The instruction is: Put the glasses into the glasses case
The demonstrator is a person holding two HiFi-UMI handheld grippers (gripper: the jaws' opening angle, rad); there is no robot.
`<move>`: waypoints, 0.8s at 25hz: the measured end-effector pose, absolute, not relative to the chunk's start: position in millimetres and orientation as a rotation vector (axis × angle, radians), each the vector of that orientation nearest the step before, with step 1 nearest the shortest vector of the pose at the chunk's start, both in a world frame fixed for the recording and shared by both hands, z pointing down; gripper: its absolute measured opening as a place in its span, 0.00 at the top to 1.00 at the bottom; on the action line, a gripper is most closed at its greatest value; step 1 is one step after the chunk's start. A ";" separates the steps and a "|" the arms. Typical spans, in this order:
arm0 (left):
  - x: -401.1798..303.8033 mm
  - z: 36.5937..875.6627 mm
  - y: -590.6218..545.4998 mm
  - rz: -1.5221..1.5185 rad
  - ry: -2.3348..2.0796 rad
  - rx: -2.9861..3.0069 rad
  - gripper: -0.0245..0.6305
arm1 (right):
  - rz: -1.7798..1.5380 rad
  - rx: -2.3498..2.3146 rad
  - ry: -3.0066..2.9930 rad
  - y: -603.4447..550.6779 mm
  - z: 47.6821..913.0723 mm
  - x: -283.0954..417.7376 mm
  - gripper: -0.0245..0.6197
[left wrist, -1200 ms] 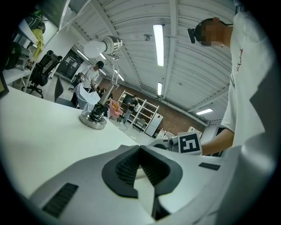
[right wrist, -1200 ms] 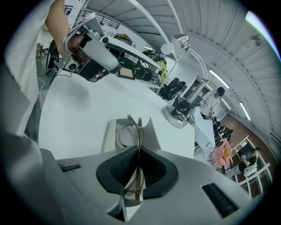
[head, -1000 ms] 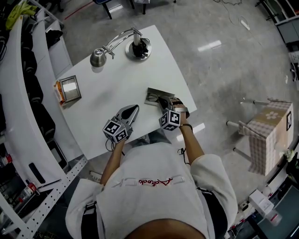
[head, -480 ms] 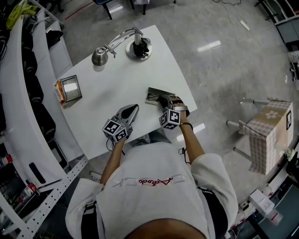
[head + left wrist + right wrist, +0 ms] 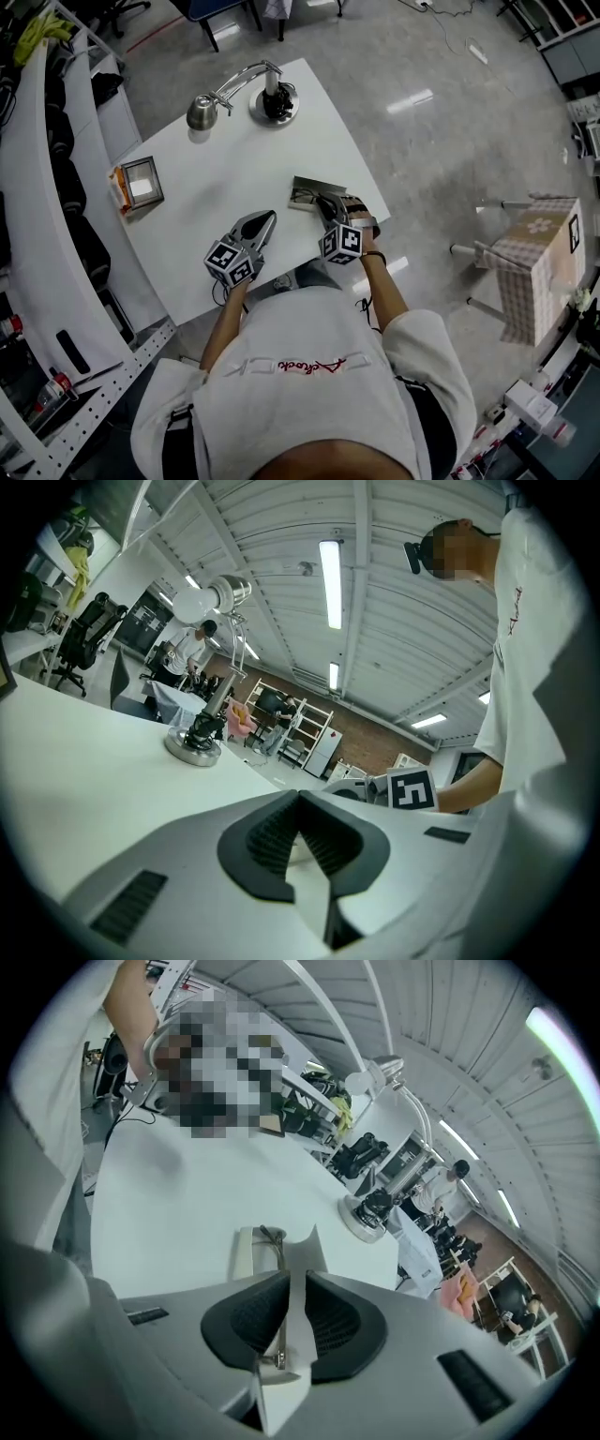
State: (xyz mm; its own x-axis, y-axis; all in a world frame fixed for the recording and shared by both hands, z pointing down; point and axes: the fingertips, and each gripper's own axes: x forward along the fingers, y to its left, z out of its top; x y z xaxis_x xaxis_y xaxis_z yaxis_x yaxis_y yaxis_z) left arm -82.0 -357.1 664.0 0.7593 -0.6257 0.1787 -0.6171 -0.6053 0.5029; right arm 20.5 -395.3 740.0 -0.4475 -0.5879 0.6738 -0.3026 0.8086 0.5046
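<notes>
The task is looking partly done. The case (image 5: pixel 307 190) is lying open on the table (image 5: pixel 216 183) near its right edge. In the right gripper view, thin wire glasses (image 5: pixel 272 1235) are sitting at or in the case's mouth, though that view is not showing clearly whether they are fully seated. What seems left is settling the glasses inside and folding the case shut.

The right tool (image 5: pixel 325 202) is pinching a thin white flap (image 5: pixel 298 1335), apparently the case's lid. The flap is standing on edge between the pads, which are drawn in close on both of its faces. A fine metal wire, likely a temple of the glasses, is running along the flap's left face inside the grip. Whether the pads are also clamping it is hard to judge.

The left tool (image 5: pixel 265 221) is lying low over the table to the left of the case, apart from it. Its jaws are meeting at the tips with nothing between them.

Both forearms are reaching forward from the person's body with the tools pointing up the table. The right wrist is hanging over the table's near corner. A lamp (image 5: pixel 267 94) is standing at the far end, well apart.
</notes>
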 end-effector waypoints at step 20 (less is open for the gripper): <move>-78.4 612.5 -317.4 -0.090 -0.884 2.589 0.96 | -0.046 1.132 -2.323 -334.4 662.6 11.2 0.96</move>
State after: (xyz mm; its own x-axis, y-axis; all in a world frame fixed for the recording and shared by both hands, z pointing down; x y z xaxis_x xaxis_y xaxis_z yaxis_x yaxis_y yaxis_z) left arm -78.4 -317.4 612.5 0.7978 -0.5991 0.0672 -0.5732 -0.7192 0.3926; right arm 11.2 -334.4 662.6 -0.4940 -0.7373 0.4607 -0.7187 0.6446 0.2609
